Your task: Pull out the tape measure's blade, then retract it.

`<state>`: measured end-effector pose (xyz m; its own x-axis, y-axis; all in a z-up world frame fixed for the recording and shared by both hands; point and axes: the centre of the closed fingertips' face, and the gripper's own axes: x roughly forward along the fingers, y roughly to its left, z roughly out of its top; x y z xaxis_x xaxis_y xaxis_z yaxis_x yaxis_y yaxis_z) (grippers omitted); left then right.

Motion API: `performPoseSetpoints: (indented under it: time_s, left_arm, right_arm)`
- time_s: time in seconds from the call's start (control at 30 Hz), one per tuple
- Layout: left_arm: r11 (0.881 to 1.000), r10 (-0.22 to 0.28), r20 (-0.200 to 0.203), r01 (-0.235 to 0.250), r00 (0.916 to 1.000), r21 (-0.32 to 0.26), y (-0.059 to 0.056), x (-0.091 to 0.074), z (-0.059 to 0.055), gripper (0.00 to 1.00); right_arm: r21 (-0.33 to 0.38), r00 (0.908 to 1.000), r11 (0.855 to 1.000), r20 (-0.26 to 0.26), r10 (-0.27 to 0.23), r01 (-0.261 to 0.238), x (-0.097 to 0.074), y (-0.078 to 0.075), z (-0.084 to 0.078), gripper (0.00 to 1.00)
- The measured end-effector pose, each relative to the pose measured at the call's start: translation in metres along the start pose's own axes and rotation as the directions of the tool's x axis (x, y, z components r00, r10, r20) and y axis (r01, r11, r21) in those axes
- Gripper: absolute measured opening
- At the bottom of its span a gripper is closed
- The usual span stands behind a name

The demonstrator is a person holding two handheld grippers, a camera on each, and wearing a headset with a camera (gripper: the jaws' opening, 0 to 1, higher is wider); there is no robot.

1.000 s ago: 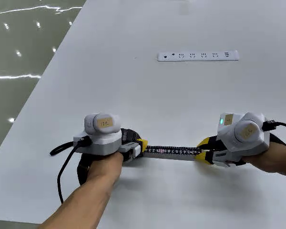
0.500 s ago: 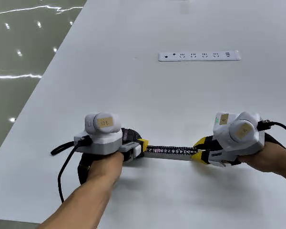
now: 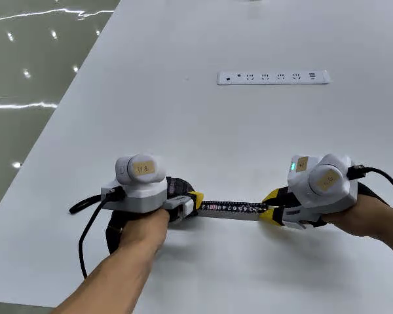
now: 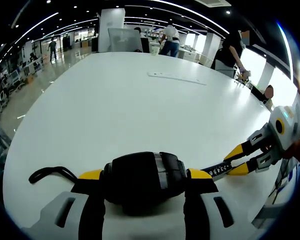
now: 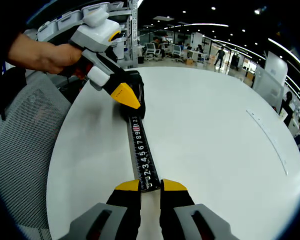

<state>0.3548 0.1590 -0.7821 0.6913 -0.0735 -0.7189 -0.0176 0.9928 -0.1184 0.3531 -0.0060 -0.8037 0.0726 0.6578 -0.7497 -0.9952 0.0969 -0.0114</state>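
Left tongs point(image 4: 145, 176) clamping tape measure case point(image 4: 140, 167), blade point(image 4: 215, 171) reaching right tongs point(image 4: 230, 161)

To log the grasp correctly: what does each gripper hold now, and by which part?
The left gripper clamps the tape measure's case across its sides; the right gripper pinches the blade at its free end.

I see a smooth, matt white table point(image 3: 216, 144), a shiny floor point(image 3: 26, 59), a slightly glossy black plastic tape measure point(image 4: 140, 177) and its smooth, thin blade point(image 5: 141, 155).
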Motion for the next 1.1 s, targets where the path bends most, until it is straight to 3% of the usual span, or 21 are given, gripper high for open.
performPoseSetpoints:
  time_s: [1.1]
  left_arm:
    - [1.000, -0.005, -0.003, 0.005, 1.0000, -0.011, 0.001, 0.000, 0.000, 0.59]
  right_arm:
    - [-0.013, 0.9994, 1.000, 0.026, 0.021, -0.021, 0.021, 0.006, 0.026, 0.10]
